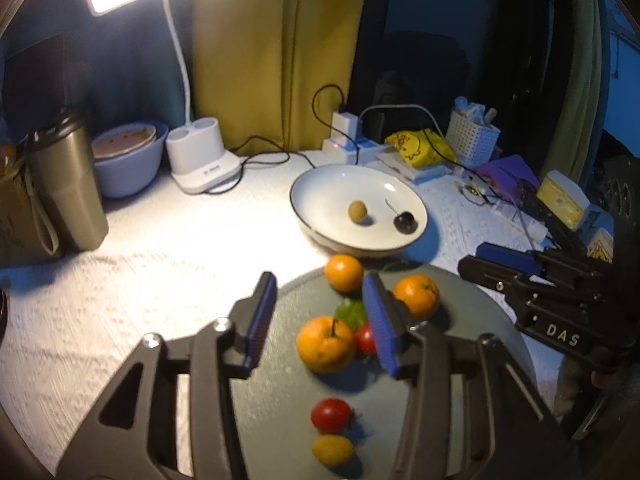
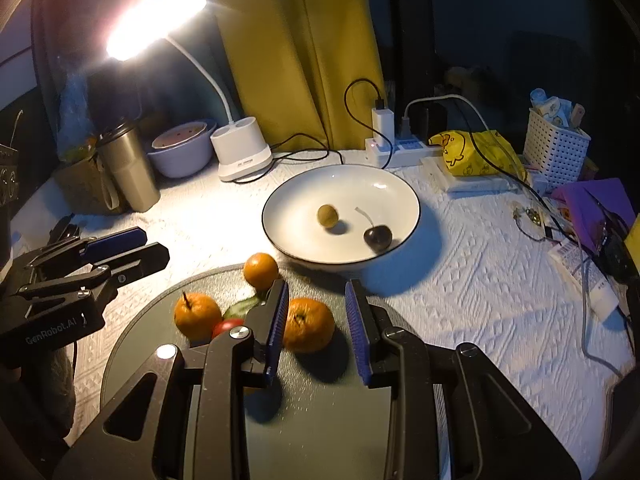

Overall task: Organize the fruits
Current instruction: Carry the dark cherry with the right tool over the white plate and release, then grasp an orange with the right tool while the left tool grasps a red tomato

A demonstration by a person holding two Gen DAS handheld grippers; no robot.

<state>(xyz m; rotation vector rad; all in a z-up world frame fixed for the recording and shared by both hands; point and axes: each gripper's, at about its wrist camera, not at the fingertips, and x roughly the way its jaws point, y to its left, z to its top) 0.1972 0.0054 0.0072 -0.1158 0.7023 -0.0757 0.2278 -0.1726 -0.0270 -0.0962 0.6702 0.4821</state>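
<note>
A grey round tray (image 1: 288,420) (image 2: 320,420) holds three oranges, cherry tomatoes, a small yellow fruit (image 1: 333,450) and a green leaf (image 1: 351,314). A white bowl (image 1: 320,192) (image 2: 296,200) behind it holds a small brown fruit (image 1: 357,211) (image 2: 327,215) and a dark cherry (image 1: 405,222) (image 2: 377,237). My left gripper (image 1: 320,320) is open above a stemmed orange (image 1: 325,344) (image 2: 197,315). My right gripper (image 2: 318,326) is open with an orange (image 2: 308,325) (image 1: 416,294) between its jaws, apart from both pads. A third orange (image 1: 344,273) (image 2: 261,271) sits at the tray's far edge.
A lit desk lamp (image 1: 202,160) (image 2: 242,152), a lilac bowl (image 1: 128,164), and a steel tumbler (image 1: 66,184) stand at the back left. A power strip (image 2: 400,148), yellow bag (image 2: 476,152), white basket (image 2: 556,148) and cables crowd the back right.
</note>
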